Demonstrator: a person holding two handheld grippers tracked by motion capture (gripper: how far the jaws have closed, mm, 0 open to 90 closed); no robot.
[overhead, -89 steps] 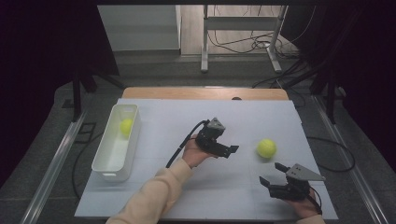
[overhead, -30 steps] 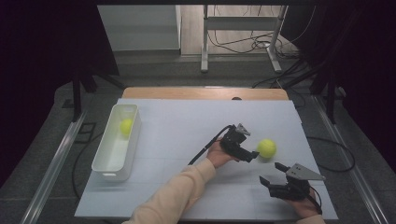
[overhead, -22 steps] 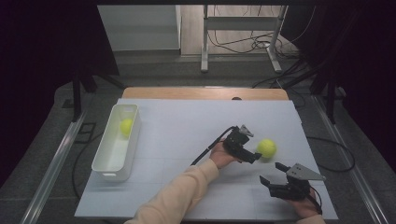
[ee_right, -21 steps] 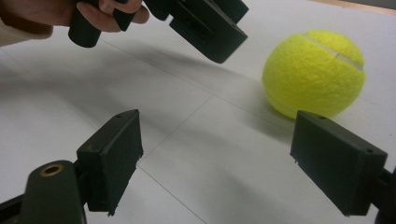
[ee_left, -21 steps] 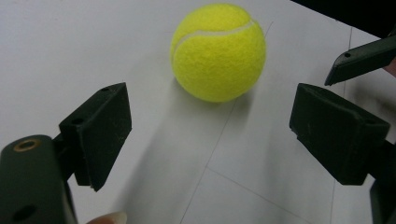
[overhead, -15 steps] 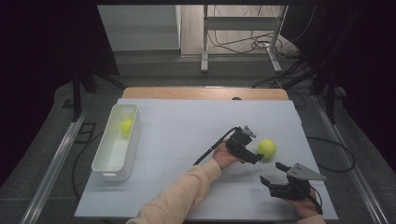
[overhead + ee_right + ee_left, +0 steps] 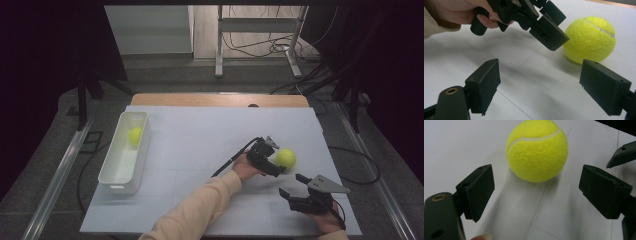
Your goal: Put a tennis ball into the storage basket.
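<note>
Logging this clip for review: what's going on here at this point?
A person at a white table works with a tool in each hand. The left tool is open and lined up on a yellow tennis ball lying on the table, the ball just ahead of its jaws and not yet gripped. The right tool sits open near the table's front edge, holding nothing. A second tennis ball lies in the white bin at the left.

Table [image 7: 200,135] with a white ruled top. A tennis ball [image 7: 285,158] lies at its right; a long white bin [image 7: 125,152] stands along the left edge.
</note>
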